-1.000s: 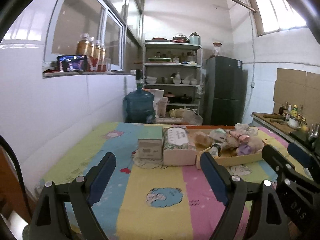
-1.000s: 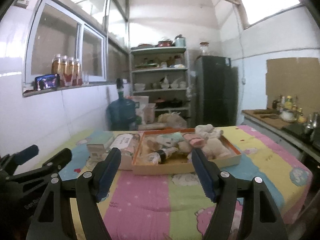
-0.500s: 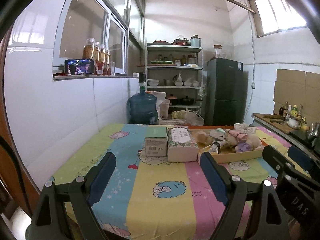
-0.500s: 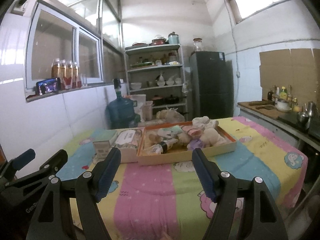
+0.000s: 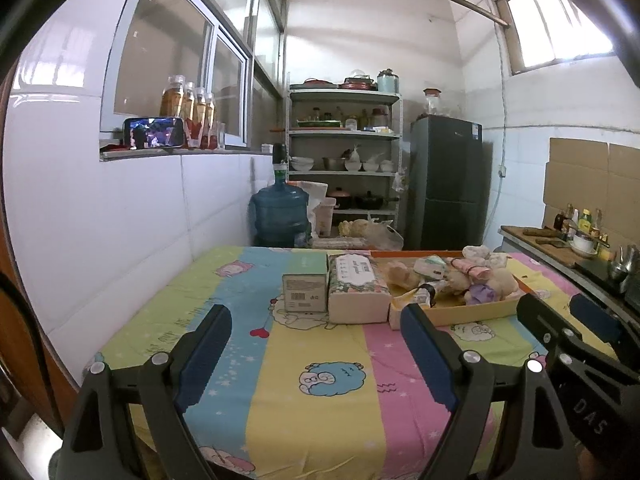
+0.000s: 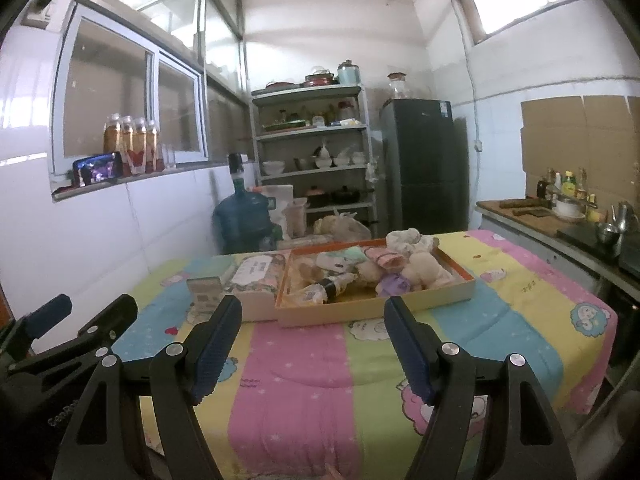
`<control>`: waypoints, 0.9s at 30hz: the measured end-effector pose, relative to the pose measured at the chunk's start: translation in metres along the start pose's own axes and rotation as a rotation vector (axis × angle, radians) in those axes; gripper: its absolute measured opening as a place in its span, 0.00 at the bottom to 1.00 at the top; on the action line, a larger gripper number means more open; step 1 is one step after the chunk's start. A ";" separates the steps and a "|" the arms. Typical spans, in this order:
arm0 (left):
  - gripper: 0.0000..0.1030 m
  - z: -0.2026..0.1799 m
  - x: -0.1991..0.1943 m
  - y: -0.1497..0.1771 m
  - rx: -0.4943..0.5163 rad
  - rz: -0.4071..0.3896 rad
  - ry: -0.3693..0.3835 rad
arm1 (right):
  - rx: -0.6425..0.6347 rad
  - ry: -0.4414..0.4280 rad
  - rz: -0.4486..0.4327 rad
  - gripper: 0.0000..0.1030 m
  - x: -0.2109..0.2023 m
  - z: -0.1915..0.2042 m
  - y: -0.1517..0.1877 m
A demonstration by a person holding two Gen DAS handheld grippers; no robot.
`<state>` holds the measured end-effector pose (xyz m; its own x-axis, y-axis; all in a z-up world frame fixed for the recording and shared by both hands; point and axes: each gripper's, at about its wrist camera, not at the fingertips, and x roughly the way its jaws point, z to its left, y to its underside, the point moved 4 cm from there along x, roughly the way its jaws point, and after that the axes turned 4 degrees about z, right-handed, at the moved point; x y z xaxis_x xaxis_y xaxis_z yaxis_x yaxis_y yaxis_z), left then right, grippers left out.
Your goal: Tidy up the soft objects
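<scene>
Left wrist view: the left gripper point(image 5: 316, 320) fills the lower frame, jaws spread wide and holding nothing, above a striped cartoon-print cloth point(image 5: 320, 392). At centre right, a shallow tray point(image 5: 472, 312) holds a heap of soft toys point(image 5: 476, 280), with a tissue pack point(image 5: 356, 288) touching its left side and a small green box point(image 5: 306, 286) beside that.

Right wrist view: the right gripper point(image 6: 314, 322), jaws likewise apart and empty, frames the tray point(image 6: 380, 304) at centre, the soft toys point(image 6: 400, 268) piled inside along with a bottle point(image 6: 328, 286) lying on its side.
</scene>
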<state>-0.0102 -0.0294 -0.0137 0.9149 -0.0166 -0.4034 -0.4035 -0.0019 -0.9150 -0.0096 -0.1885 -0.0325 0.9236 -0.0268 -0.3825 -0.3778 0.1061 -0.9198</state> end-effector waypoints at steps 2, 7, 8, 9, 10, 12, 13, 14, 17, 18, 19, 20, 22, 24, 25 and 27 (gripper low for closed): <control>0.84 0.001 0.002 -0.001 -0.008 0.003 0.002 | 0.000 0.012 -0.007 0.73 0.000 -0.001 -0.001; 0.84 0.002 0.007 0.000 -0.018 0.018 0.005 | -0.008 0.021 -0.017 0.73 -0.001 -0.001 -0.001; 0.84 0.002 0.006 0.000 -0.018 0.016 0.006 | -0.008 0.019 -0.017 0.73 -0.001 0.000 -0.001; 0.84 0.002 0.005 -0.001 -0.016 0.012 0.005 | -0.009 0.018 -0.019 0.73 -0.001 0.000 -0.001; 0.84 0.002 0.006 0.000 -0.016 0.009 0.005 | -0.011 0.018 -0.022 0.73 -0.002 0.000 -0.002; 0.84 0.001 0.006 0.000 -0.015 0.012 0.008 | -0.016 0.019 -0.025 0.73 -0.002 0.002 -0.001; 0.84 0.001 0.005 0.001 -0.016 0.013 0.008 | -0.017 0.018 -0.024 0.73 -0.002 0.002 -0.001; 0.84 0.001 0.005 0.002 -0.016 0.014 0.008 | -0.017 0.016 -0.026 0.73 -0.003 0.002 -0.001; 0.84 0.001 0.005 0.002 -0.020 0.019 0.013 | -0.020 0.020 -0.032 0.73 -0.005 0.002 -0.001; 0.84 0.001 0.005 0.002 -0.021 0.020 0.014 | -0.020 0.022 -0.035 0.73 -0.006 0.002 -0.001; 0.84 0.001 0.005 0.002 -0.021 0.021 0.014 | -0.021 0.024 -0.039 0.73 -0.006 0.002 -0.002; 0.84 0.001 0.005 0.003 -0.021 0.023 0.015 | -0.022 0.027 -0.042 0.73 -0.007 0.003 -0.002; 0.84 0.001 0.005 0.003 -0.021 0.022 0.016 | -0.023 0.033 -0.048 0.73 -0.008 0.003 -0.003; 0.84 0.001 0.005 0.003 -0.020 0.022 0.014 | -0.025 0.032 -0.052 0.73 -0.008 0.003 -0.004; 0.84 0.001 0.005 0.003 -0.020 0.023 0.015 | -0.026 0.035 -0.055 0.73 -0.009 0.004 -0.004; 0.84 0.001 0.005 0.003 -0.020 0.024 0.016 | -0.029 0.037 -0.056 0.73 -0.009 0.004 -0.004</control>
<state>-0.0069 -0.0287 -0.0189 0.9047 -0.0324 -0.4248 -0.4255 -0.0211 -0.9047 -0.0160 -0.1843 -0.0251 0.9406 -0.0685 -0.3326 -0.3276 0.0750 -0.9418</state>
